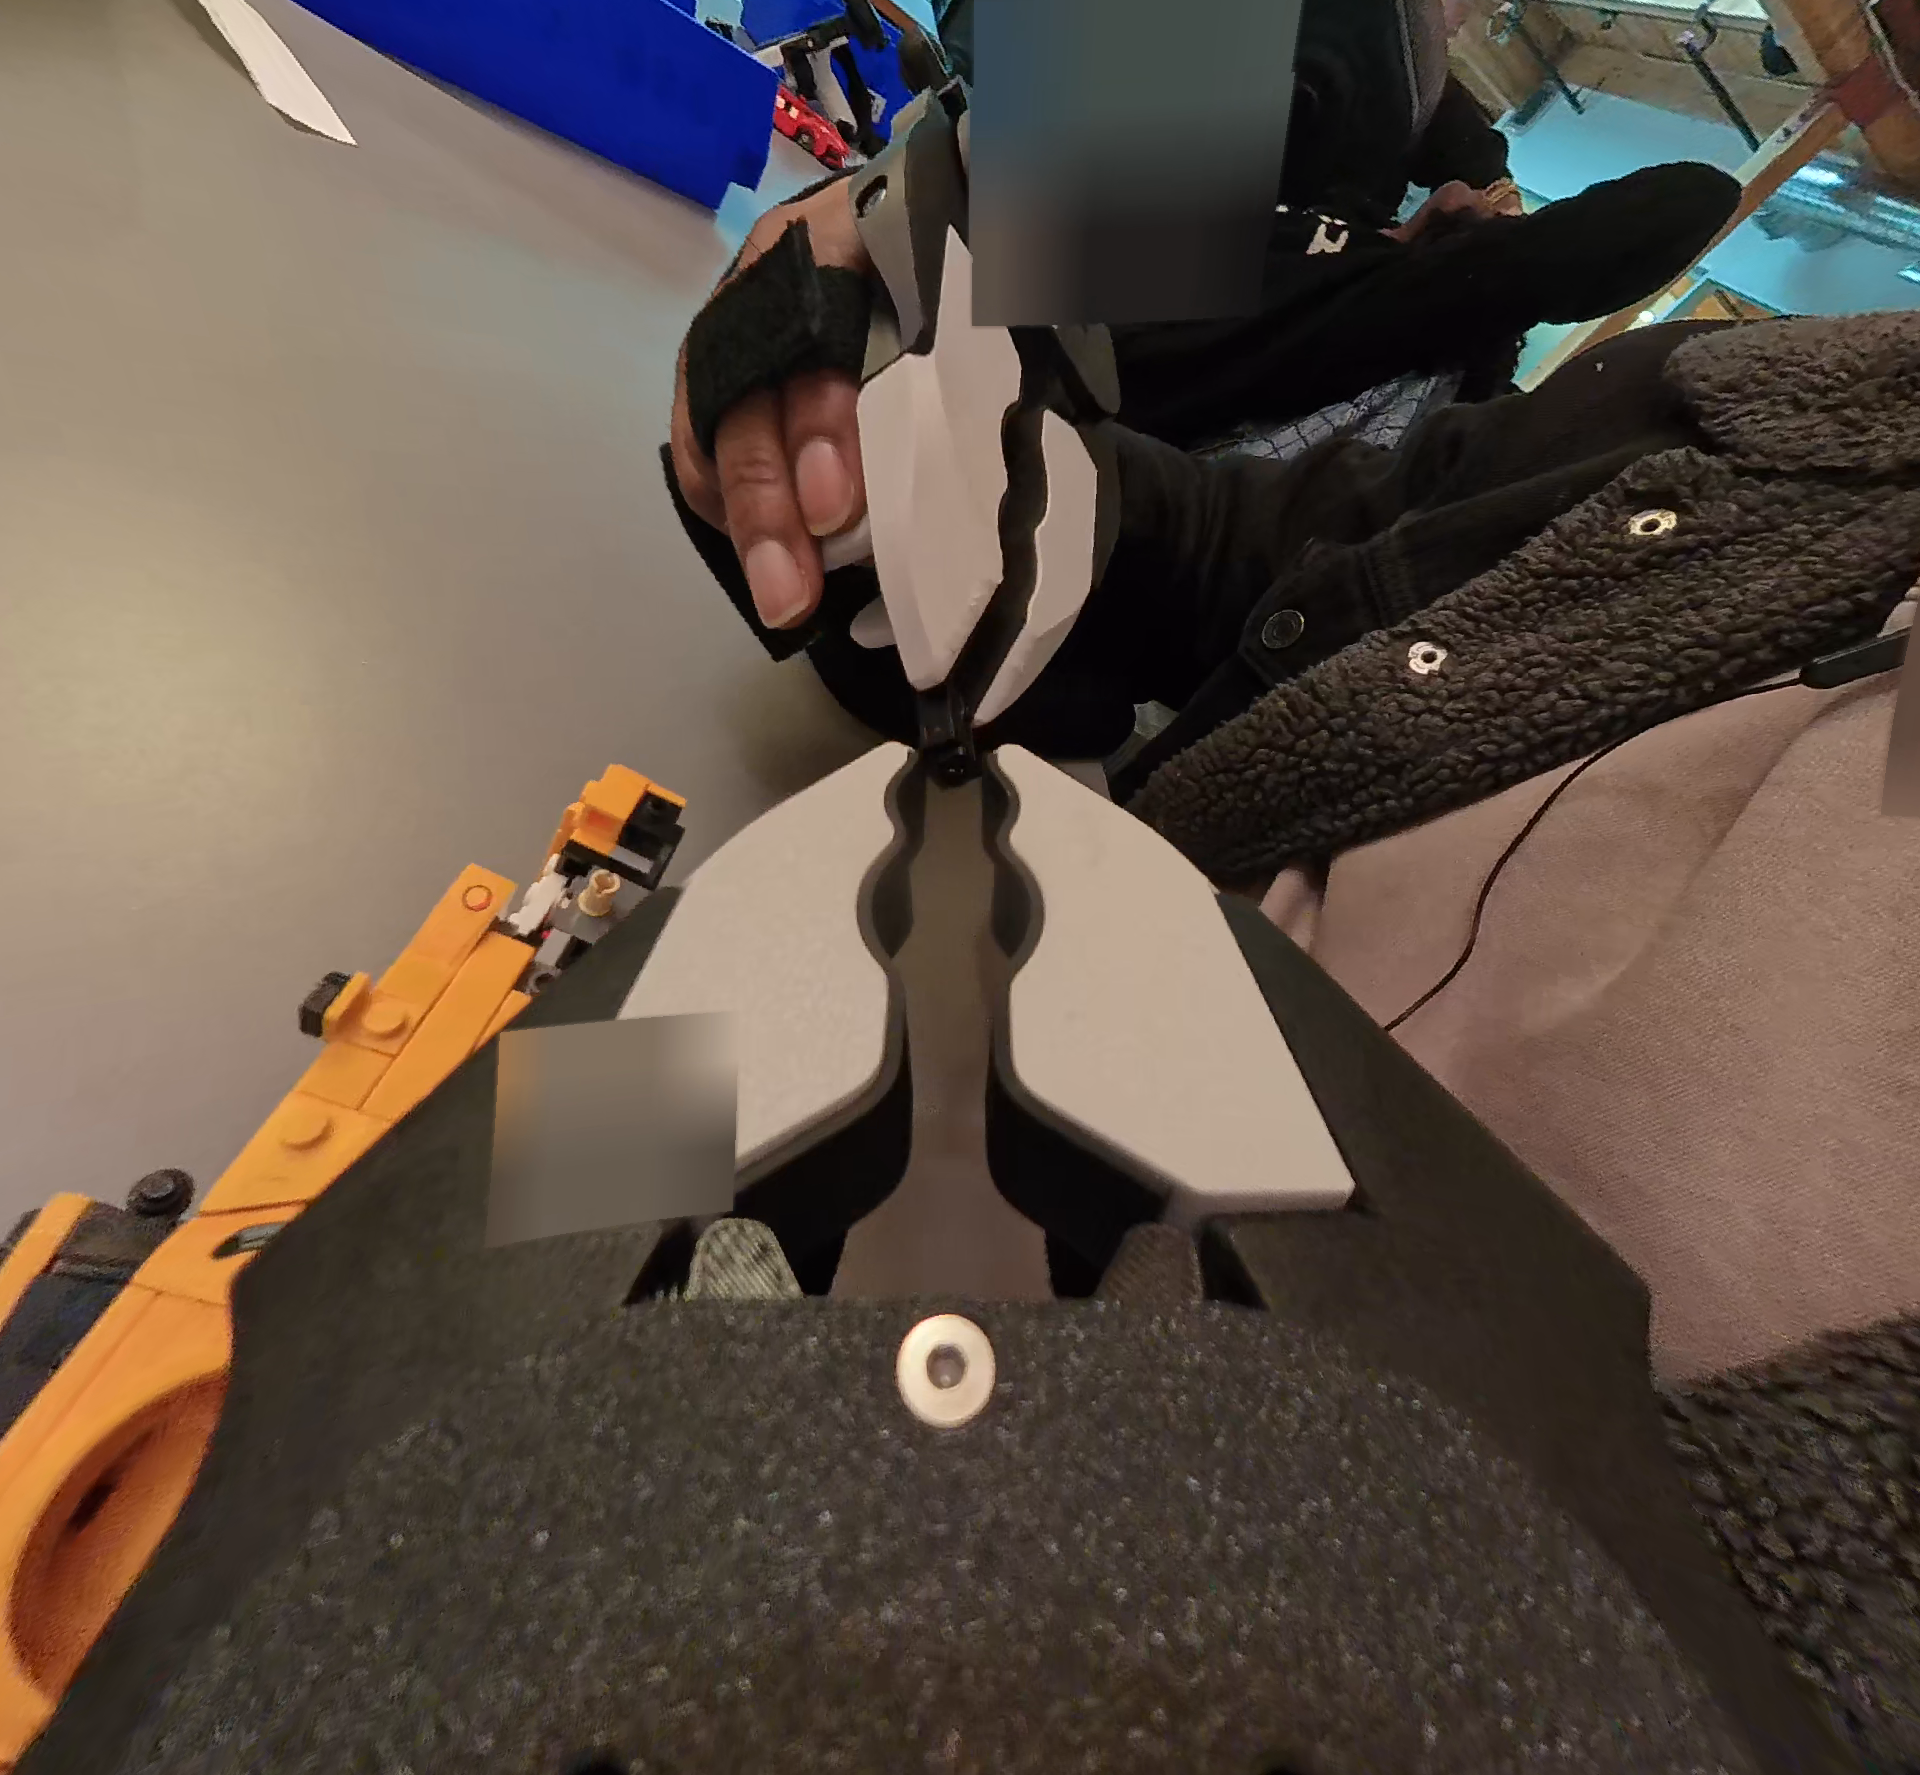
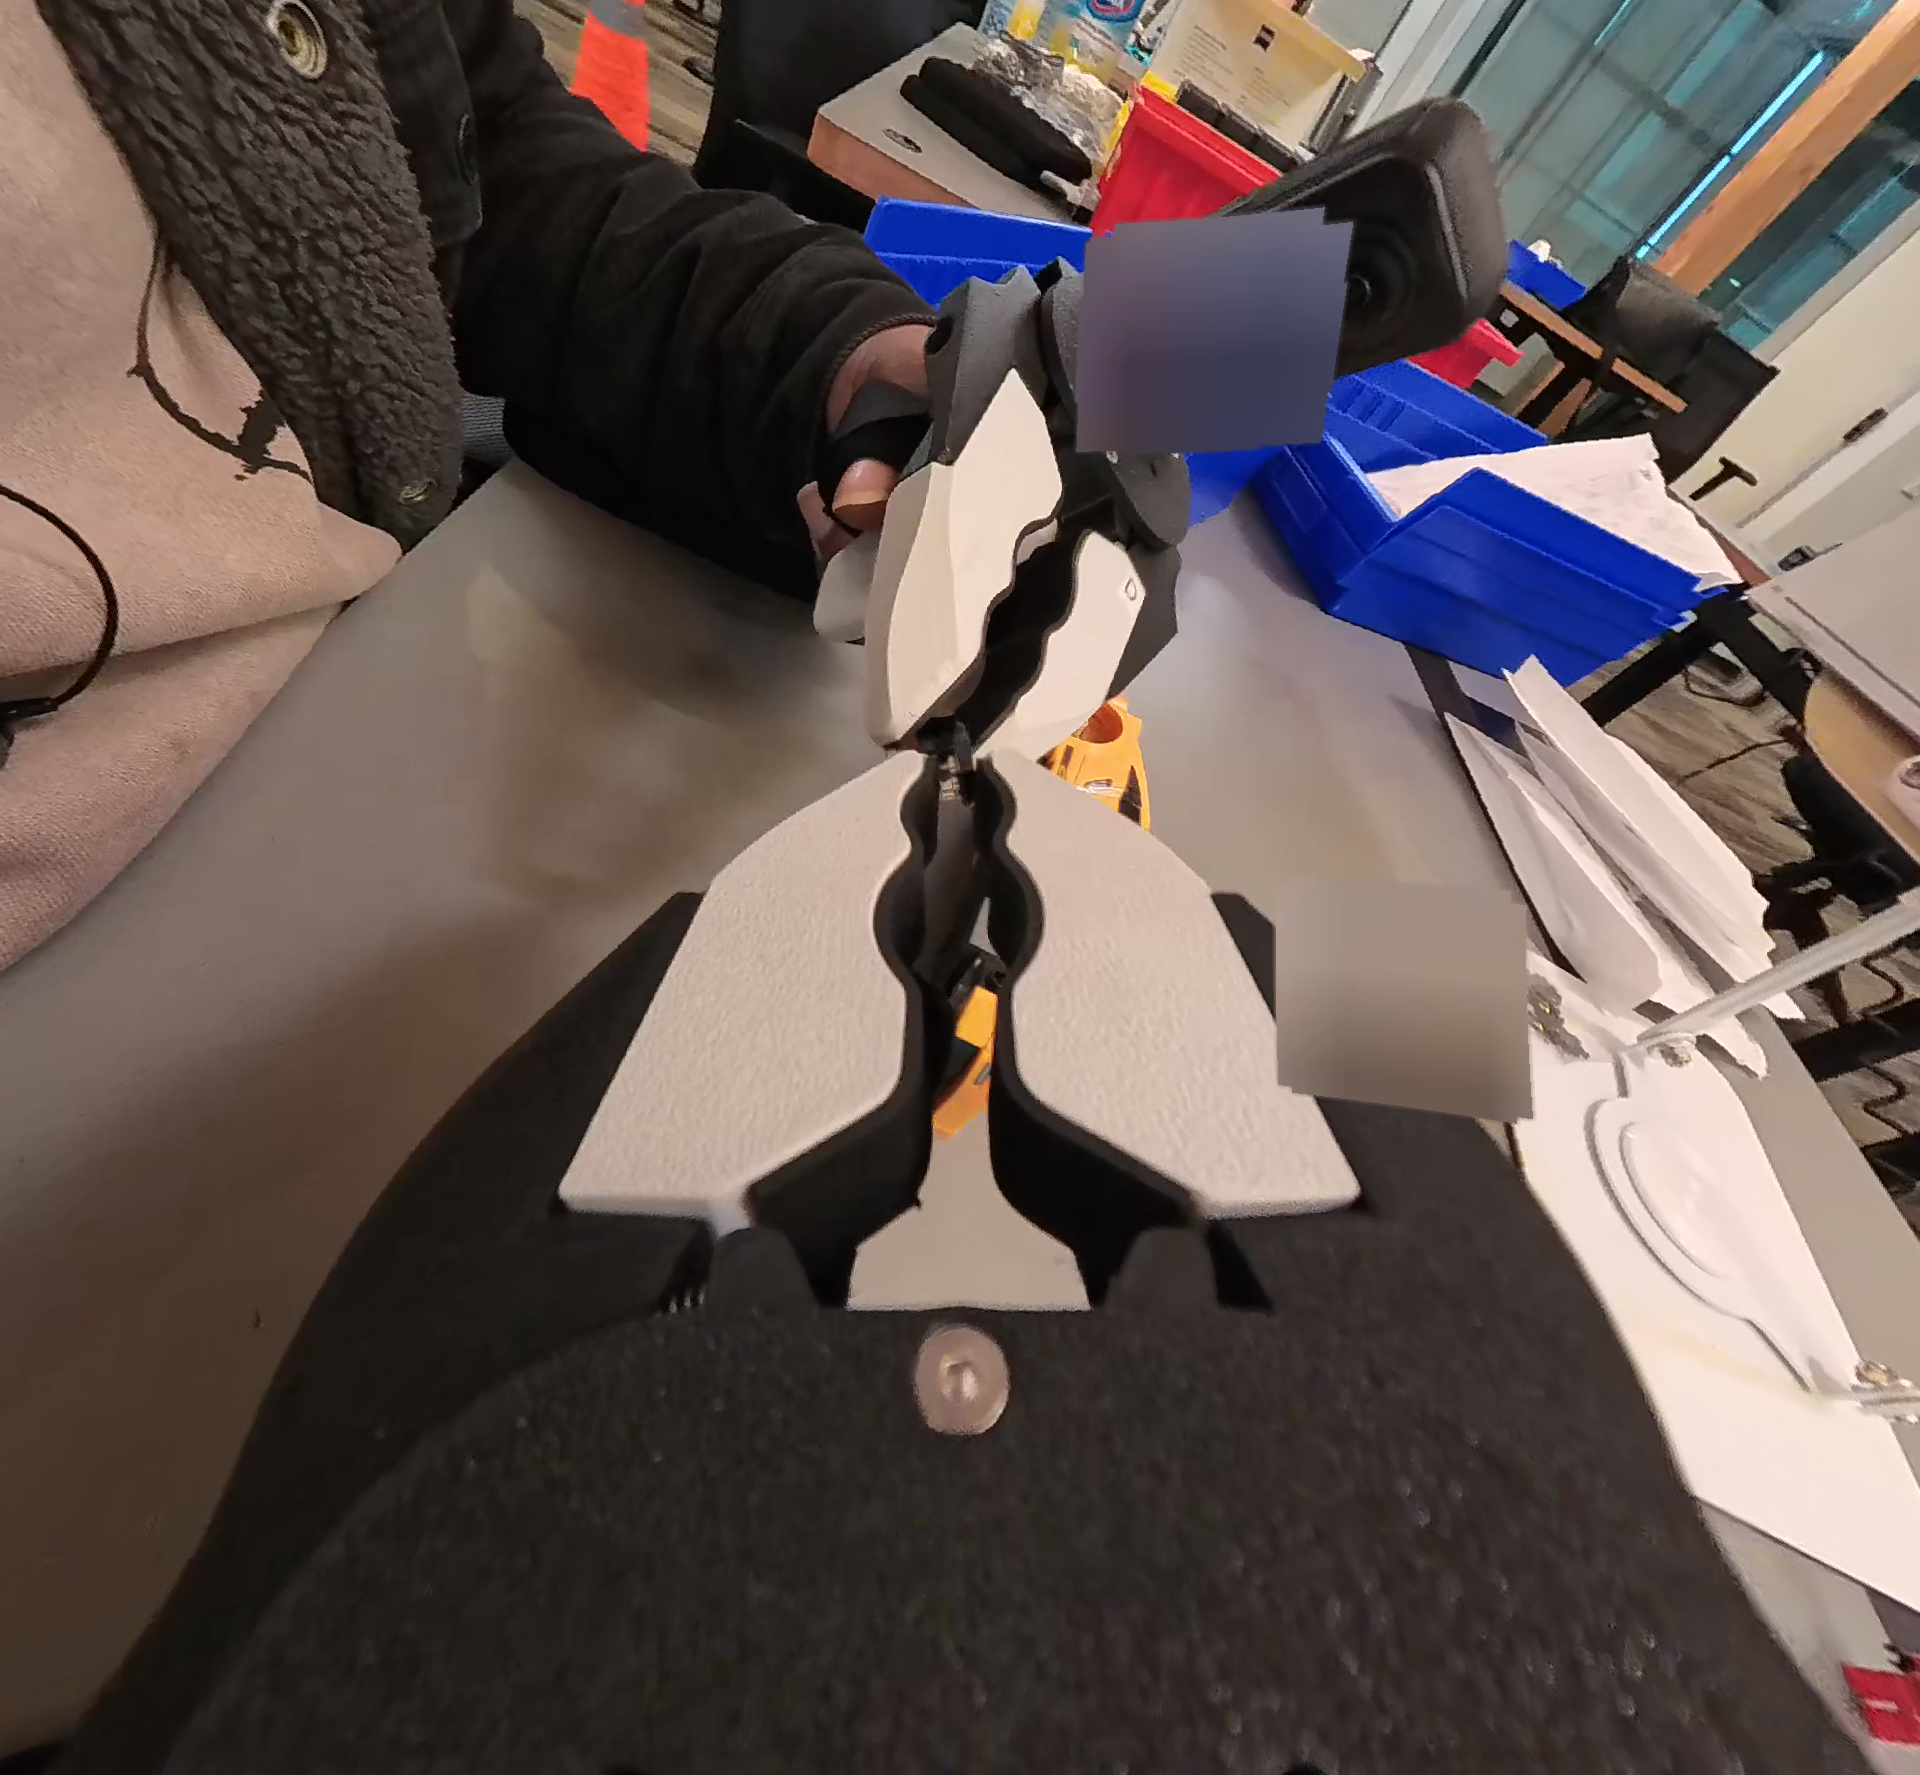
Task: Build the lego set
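We pinch one small black piece [image 1: 948, 757] tip to tip between our left gripper [image 1: 948, 775] and right gripper [image 2: 954, 775], above the grey surface [image 1: 312, 478]; the orange model [image 1: 312, 1081] lies just left.

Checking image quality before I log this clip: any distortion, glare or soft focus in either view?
Left wrist view: strong wide-angle warping, tilted grey table, the near orange lego model soft. Right wrist view: same warping, pale sheen on the table, the small black piece between both grippers fairly sharp.
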Demonstrator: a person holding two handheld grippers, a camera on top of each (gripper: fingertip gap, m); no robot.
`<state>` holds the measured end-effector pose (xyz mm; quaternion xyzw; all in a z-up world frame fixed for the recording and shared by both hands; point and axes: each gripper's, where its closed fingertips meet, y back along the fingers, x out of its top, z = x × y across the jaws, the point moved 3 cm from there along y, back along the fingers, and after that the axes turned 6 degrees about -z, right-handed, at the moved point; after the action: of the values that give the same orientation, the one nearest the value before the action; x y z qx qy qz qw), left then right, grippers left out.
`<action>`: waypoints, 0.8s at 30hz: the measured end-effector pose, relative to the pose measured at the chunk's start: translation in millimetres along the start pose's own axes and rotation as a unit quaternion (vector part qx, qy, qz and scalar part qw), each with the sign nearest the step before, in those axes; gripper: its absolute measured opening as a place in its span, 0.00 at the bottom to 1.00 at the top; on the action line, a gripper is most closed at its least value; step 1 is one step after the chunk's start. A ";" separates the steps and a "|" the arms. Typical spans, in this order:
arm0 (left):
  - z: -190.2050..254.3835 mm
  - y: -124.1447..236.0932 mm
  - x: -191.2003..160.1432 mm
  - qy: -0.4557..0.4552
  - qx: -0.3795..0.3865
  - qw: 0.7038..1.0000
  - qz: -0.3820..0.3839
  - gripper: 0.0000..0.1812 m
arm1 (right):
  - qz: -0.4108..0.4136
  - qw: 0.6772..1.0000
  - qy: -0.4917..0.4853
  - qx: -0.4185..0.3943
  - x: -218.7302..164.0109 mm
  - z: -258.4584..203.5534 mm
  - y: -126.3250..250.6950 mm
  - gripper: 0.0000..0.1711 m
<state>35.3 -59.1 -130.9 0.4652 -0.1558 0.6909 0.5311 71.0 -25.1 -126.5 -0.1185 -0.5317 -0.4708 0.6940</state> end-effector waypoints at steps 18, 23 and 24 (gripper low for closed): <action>-3.0 5.5 2.2 -0.034 0.038 0.999 0.002 0.04 | 0.001 1.000 -0.019 -0.005 -1.9 4.7 1.5 0.04; -2.9 4.8 1.5 -0.027 0.031 0.999 0.001 0.06 | -0.003 1.000 -0.015 -0.001 -2.6 3.3 1.1 0.04; -2.5 4.8 1.8 -0.025 0.027 0.999 0.003 0.07 | -0.004 1.000 -0.014 -0.001 -3.0 3.0 0.8 0.04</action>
<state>29.8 -58.2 -129.4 0.4960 -0.1513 0.6846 0.5123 69.8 -21.1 -127.5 -0.1232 -0.5416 -0.4724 0.6843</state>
